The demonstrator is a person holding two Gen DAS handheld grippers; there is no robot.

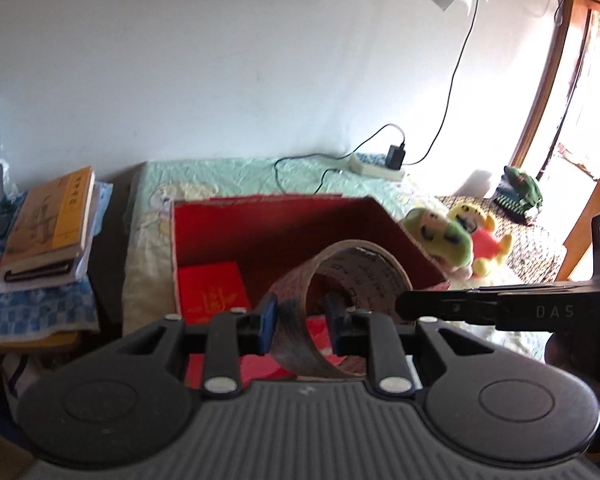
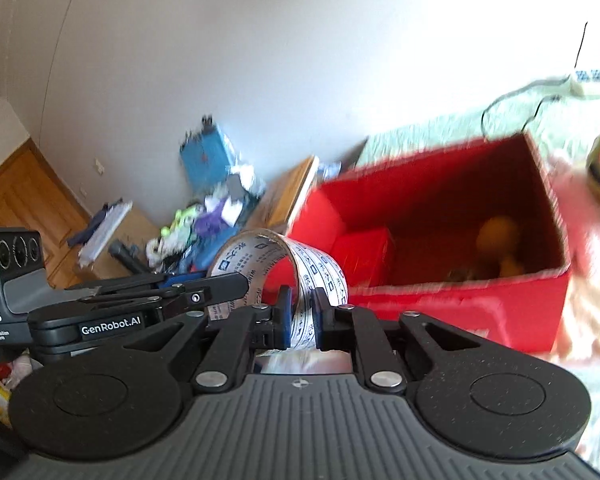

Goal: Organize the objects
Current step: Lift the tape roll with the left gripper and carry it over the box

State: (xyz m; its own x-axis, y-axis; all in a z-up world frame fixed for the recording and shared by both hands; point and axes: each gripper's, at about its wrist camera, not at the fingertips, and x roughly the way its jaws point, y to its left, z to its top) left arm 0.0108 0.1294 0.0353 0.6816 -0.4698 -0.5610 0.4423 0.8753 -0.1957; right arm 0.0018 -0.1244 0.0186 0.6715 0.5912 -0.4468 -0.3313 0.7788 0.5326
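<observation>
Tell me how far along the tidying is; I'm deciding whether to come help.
Done: a small red packet and something yellow lie in the red box. In hand: both tools, left and right, grip the tape roll. Left: plush toys beside the box.

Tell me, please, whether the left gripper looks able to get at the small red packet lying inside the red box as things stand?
Probably not yet: the left gripper is shut on the tape roll, which the right gripper also grips. The open-topped red box leaves the small red packet uncovered.
</observation>
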